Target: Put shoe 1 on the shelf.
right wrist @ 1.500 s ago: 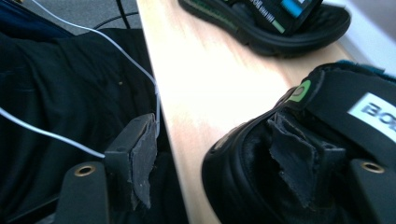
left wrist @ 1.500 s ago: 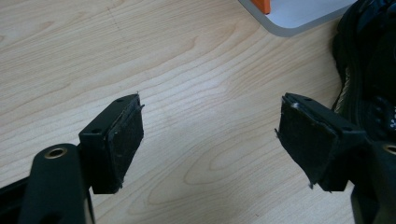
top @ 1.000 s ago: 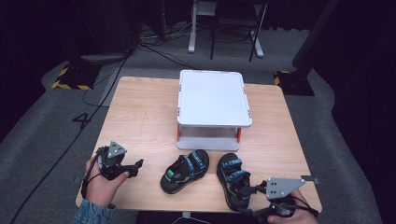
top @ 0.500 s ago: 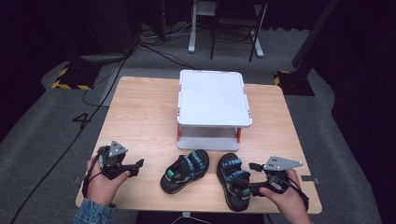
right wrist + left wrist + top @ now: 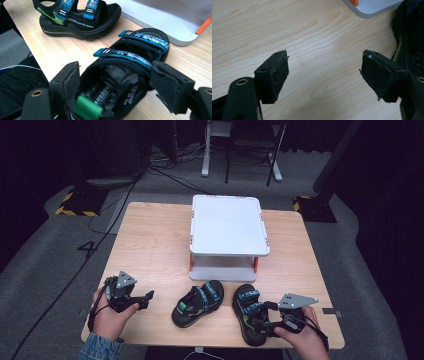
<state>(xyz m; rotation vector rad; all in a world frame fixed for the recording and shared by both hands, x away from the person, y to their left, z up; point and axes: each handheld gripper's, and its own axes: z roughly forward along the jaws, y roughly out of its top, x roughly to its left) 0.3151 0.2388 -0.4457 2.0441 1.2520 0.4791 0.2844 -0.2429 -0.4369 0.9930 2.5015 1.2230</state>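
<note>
Lowered and spreading since a second ago, my right fingers (image 5: pixel 75 82) now straddle the heel of the near-right sandal (image 5: pixel 250 317) unclamped, left fingers (image 5: pixel 278 75) idle apart, both sandals on the surface (image 5: pixel 155 245), rack (image 5: pixel 227 222) unloaded.

The sandal (image 5: pixel 120 82) between the right gripper's (image 5: pixel 117 82) jaws is black with blue straps and a green tab. The sandal beyond it (image 5: pixel 77 17) adds a green stripe.
</note>
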